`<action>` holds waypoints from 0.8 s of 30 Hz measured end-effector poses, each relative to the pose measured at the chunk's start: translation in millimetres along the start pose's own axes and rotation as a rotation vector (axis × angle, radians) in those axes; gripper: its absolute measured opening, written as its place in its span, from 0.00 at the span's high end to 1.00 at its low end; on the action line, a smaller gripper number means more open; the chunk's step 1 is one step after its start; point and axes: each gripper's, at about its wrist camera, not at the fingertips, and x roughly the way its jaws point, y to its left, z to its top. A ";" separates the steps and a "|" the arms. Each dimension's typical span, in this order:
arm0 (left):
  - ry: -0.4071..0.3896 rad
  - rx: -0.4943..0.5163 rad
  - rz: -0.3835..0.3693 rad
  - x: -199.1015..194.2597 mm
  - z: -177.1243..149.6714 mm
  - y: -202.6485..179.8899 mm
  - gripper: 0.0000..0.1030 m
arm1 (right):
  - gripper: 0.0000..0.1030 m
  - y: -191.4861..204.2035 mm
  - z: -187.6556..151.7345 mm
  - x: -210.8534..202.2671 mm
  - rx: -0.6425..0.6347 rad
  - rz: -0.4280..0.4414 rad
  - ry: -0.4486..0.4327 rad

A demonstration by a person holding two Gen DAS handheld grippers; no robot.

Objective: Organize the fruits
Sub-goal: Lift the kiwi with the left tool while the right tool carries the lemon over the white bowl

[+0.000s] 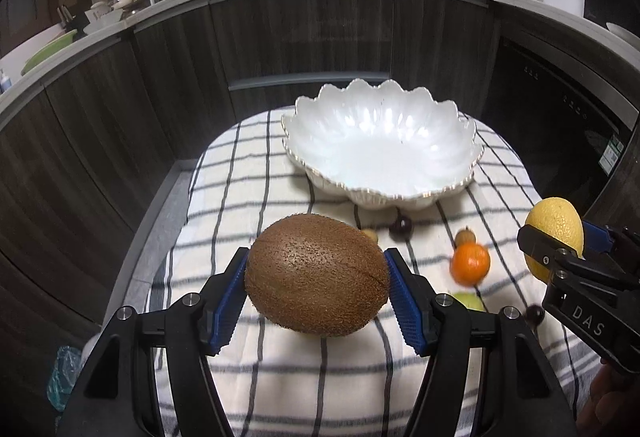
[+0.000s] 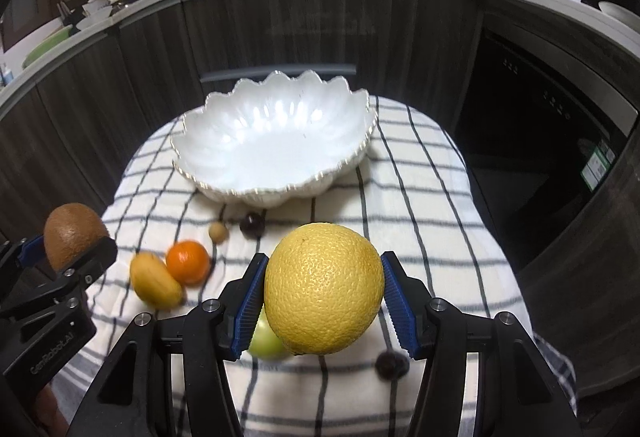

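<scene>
Left tongs [image 1: 316,291] clamped on kiwi [image 1: 316,275], right tongs [image 2: 322,303] clamped on yellow orange [image 2: 323,288], both lifted off checked-cloth surface [image 2: 420,205]; empty white bowl [image 2: 272,145] at far edge, small fruits scattered mid-surface, right side clear

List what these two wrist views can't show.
- Green fruit: right wrist view, mostly behind the yellow citrus; kind unclear.
- Same green fruit: left wrist view, partly behind the left tool.
- Dark small fruits: blurred, kind unclear.
- Table under the checked cloth: covered.
- Person: only a bit of hand at the frame edges.
</scene>
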 end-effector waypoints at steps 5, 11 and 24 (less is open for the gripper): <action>-0.023 0.006 -0.004 7.4 21.8 0.0 0.37 | 0.45 0.9 19.6 8.5 -0.006 0.023 -0.014; -0.052 0.027 -0.013 20.3 47.7 -0.2 0.37 | 0.45 1.4 46.4 21.2 -0.019 0.034 -0.035; -0.007 0.053 -0.095 84.8 96.9 -2.6 0.37 | 0.45 8.2 95.7 72.0 -0.060 0.056 -0.015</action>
